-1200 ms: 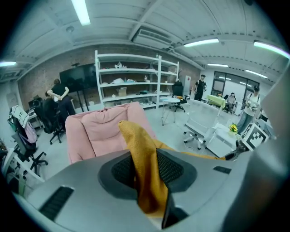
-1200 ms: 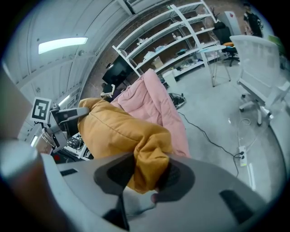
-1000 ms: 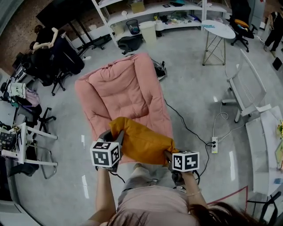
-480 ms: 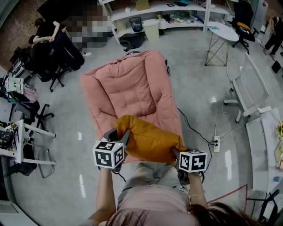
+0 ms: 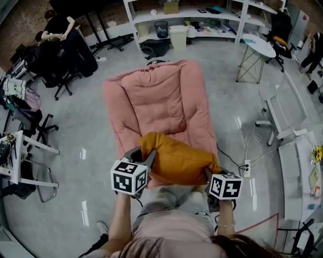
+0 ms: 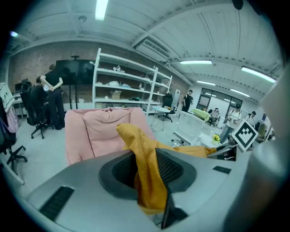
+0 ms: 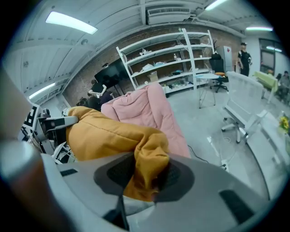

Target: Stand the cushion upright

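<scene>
A mustard-yellow cushion (image 5: pixel 176 161) hangs in the air between my two grippers, over the near end of a pink padded lounger (image 5: pixel 156 103). My left gripper (image 5: pixel 146 162) is shut on the cushion's left corner (image 6: pixel 144 172), which bunches between the jaws. The right gripper (image 5: pixel 208 174) is shut on the right corner (image 7: pixel 147 174), gathered into a thick fold. In the right gripper view the cushion's body (image 7: pixel 106 133) stretches left toward the other gripper (image 7: pixel 54 122). The pink lounger (image 6: pixel 97 131) stands beyond the cushion in the left gripper view.
A person works at black chairs (image 5: pixel 60 50) at the back left. White shelving (image 5: pixel 192 15) lines the far wall, with a bin (image 5: pixel 177 36) below. A round white table (image 5: pixel 255 48) and white bench (image 5: pixel 282 108) stand right. A power strip and cable (image 5: pixel 246 166) lie on the floor.
Both grippers have carried the cushion to the right and a little up in the head view, keeping their hold on its two corners. The head camera's framing of the lounger has shifted as well.
</scene>
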Motion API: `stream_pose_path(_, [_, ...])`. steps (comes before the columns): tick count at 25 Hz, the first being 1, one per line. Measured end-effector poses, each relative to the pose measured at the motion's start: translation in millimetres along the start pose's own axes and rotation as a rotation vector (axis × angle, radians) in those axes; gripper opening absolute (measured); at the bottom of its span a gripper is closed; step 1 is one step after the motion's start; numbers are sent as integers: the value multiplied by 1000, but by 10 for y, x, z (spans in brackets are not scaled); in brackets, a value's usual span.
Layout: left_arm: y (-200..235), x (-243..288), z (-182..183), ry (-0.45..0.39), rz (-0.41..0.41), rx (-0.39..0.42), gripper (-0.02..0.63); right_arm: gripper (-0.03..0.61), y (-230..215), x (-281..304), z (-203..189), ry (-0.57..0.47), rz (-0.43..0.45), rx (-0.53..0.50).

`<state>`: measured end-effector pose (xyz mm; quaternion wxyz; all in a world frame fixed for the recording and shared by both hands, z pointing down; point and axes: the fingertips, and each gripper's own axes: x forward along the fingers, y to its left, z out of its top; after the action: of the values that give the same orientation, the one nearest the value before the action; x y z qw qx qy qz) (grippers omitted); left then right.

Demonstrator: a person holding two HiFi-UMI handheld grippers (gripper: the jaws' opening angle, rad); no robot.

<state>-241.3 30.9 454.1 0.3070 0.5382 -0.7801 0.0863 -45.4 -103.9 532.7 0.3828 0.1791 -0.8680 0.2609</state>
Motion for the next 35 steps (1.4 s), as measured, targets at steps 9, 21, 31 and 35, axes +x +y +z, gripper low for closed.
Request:
stream_pose_path(9, [337, -279, -60, -54, -69, -33, 115, 144, 407, -33, 155, -87, -139, -35])
stream_pose_path(21, [611, -624, -180, -136, -92, -136, 115, 143, 796, -134, 249, -163, -195, -121])
stream_pose_path(31, [850, -710, -195, -185, -29, -237, 115, 143, 989, 11, 708, -246, -137, -243])
stream_pose_path(35, [943, -663, -165, -198, 12, -270, 115, 143, 1025, 141, 899, -244, -102, -285])
